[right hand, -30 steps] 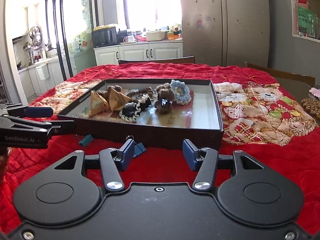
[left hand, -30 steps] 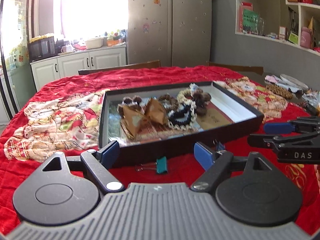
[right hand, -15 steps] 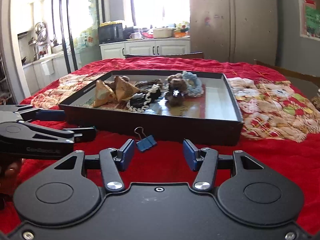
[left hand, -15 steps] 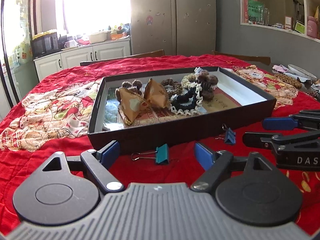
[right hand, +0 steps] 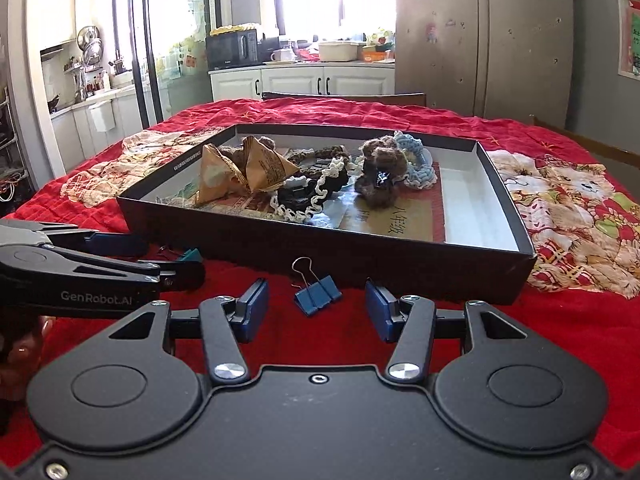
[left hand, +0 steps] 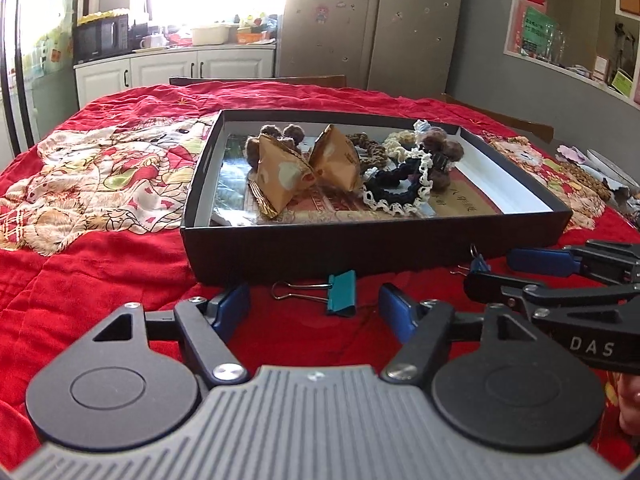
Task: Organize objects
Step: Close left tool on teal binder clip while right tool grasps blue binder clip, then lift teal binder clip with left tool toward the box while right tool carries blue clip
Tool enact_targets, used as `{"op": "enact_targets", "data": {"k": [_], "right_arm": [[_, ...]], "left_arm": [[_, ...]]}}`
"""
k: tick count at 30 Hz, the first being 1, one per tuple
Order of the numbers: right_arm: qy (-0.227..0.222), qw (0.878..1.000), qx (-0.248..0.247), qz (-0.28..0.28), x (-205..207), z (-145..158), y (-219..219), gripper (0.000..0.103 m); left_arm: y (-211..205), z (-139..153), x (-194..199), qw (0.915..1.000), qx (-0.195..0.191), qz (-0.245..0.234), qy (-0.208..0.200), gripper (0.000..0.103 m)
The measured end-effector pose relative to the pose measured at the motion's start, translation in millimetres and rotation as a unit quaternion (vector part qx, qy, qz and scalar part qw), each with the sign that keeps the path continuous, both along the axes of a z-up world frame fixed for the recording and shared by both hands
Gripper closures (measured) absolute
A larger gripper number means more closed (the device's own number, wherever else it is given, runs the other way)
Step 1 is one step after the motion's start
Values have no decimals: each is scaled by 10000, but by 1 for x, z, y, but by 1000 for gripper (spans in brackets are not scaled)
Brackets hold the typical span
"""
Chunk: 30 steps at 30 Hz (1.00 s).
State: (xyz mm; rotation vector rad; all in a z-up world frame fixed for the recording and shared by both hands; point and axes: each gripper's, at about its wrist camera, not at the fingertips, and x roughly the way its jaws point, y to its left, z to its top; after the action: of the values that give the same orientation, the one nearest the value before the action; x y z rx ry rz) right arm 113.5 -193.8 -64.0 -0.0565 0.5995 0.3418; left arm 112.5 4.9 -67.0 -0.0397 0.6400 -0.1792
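The left gripper [left hand: 314, 304] has its two blue-padded fingers wide apart and holds nothing. Just beyond them, on the red quilted cloth [left hand: 100, 272], lies a teal metal binder clip [left hand: 341, 293] with its wire handles pointing left. The right gripper [right hand: 316, 310] is spread apart in the same way and is empty, and a blue metal binder clip [right hand: 318, 293] lies between and slightly past its fingertips, one wire loop standing up toward the far side.

I count two binder clips, one for each gripper. Both rest close to the near wall of the shallow black cardboard box [left hand: 380, 246], but I cannot tell if they touch it.

These clips look small, light and stiff. I judge the painted steel body is smooth and can slip, and the wire handles swing freely, so the better hold is across the flat sides of the folded body, not on the loops.

Inside the box I count two tan paper-wrapped pyramid packets [left hand: 308, 166], side by side at the left. To their right is a loose heap of crocheted yarn pieces [right hand: 380, 172] in brown, black, cream and light blue; they overlap, so an exact number is not sure. These seem soft and easy to catch on a finger.
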Motion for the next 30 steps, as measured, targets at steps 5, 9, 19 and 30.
{"op": "enact_targets", "data": {"k": [5,9,19,30], "right_arm": [[49,10000,-63,-43,4,-1,4,53],[104,9999,-104,-79,7,-2,5,54],[207,9996,-184,-113,13,-5,9,67],[196,9996,-174,-80,12,-6,8,76]], "left_arm": [[-7,1,0,9998,127,145,2,28],[-14,1,1,9996,220,191,5,31],[-19,1,0,9990,313,320,-19,52],[-20,1,-2,9992,274,288,-25,52]]}}
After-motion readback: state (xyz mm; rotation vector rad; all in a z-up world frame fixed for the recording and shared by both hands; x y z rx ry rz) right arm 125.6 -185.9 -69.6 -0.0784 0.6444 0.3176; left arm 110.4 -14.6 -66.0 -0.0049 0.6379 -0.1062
